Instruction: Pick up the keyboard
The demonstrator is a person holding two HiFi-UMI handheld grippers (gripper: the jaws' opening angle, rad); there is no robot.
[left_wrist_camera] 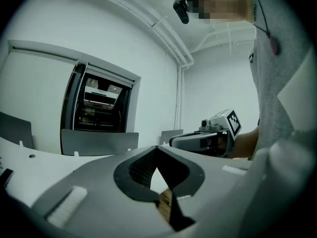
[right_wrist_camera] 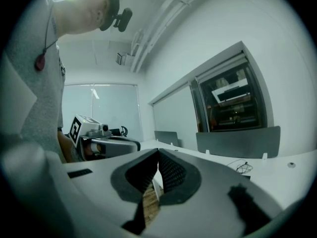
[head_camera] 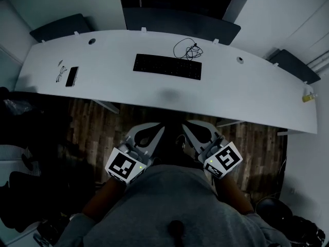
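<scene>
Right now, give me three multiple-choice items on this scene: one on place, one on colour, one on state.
1. Where is the keyboard?
A) flat on the middle of the desk
B) on the floor
C) in a tool

2. What colour is the keyboard?
A) white
B) black
C) red

3. How do the left tool and right tool stand?
A) both wide open
B) both shut, empty
C) both shut on the keyboard

Key: 1 A, it lies mid-desk, untouched; 2 B, dark against the white top; 3 B, each tool's jaws meet with nothing between.
</scene>
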